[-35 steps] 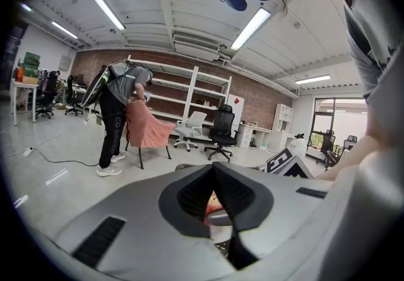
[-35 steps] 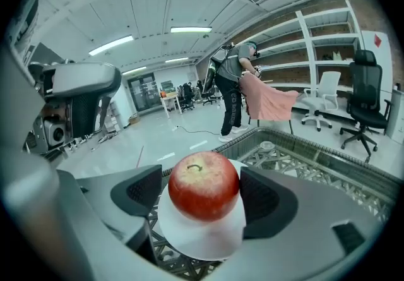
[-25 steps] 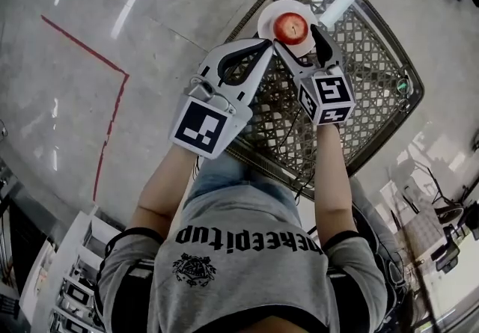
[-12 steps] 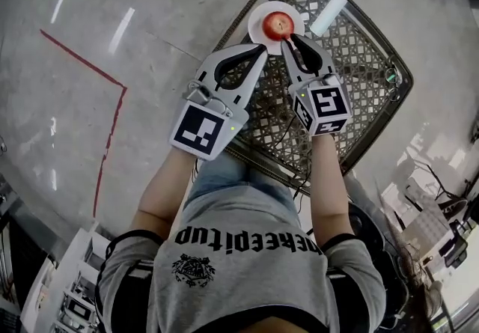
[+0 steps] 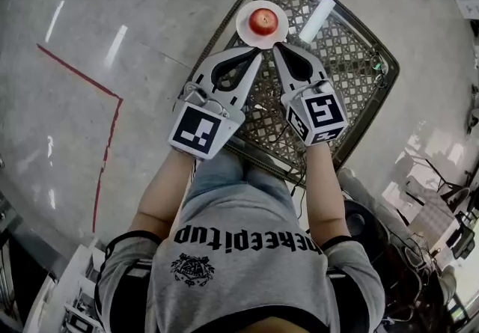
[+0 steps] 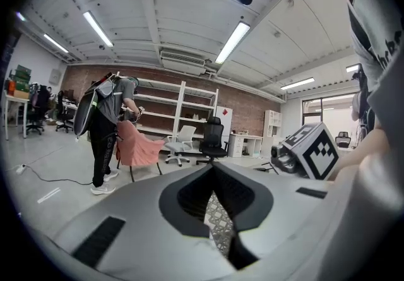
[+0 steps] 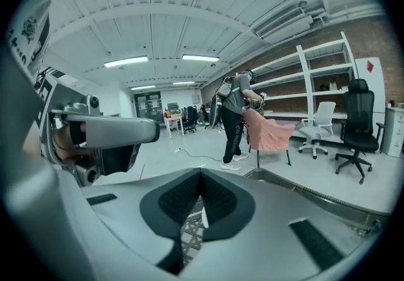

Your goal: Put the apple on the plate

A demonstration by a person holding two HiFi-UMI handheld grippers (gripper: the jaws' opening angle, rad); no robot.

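Observation:
A red apple (image 5: 263,22) rests on a small white plate (image 5: 242,26) at the far corner of a dark lattice-top table (image 5: 352,62) in the head view. Both grippers hover on the near side of the plate, apart from the apple. My left gripper (image 5: 259,53) is shut with nothing in it, its tips meeting in the left gripper view (image 6: 214,167). My right gripper (image 5: 276,47) is also shut and empty, its pads pressed together (image 7: 201,173). Neither gripper view shows the apple or the plate.
A white cylinder (image 5: 317,19) lies on the table right of the plate. A small green-lit device (image 5: 378,66) sits at the table's right edge. Red tape (image 5: 105,107) marks the floor at left. A person (image 6: 107,128), a pink chair (image 6: 136,147) and shelves stand beyond.
My right gripper, open around the apple a second ago, has shut empty and drawn back toward me. The left gripper also pulled back slightly. The apple stays on the plate.

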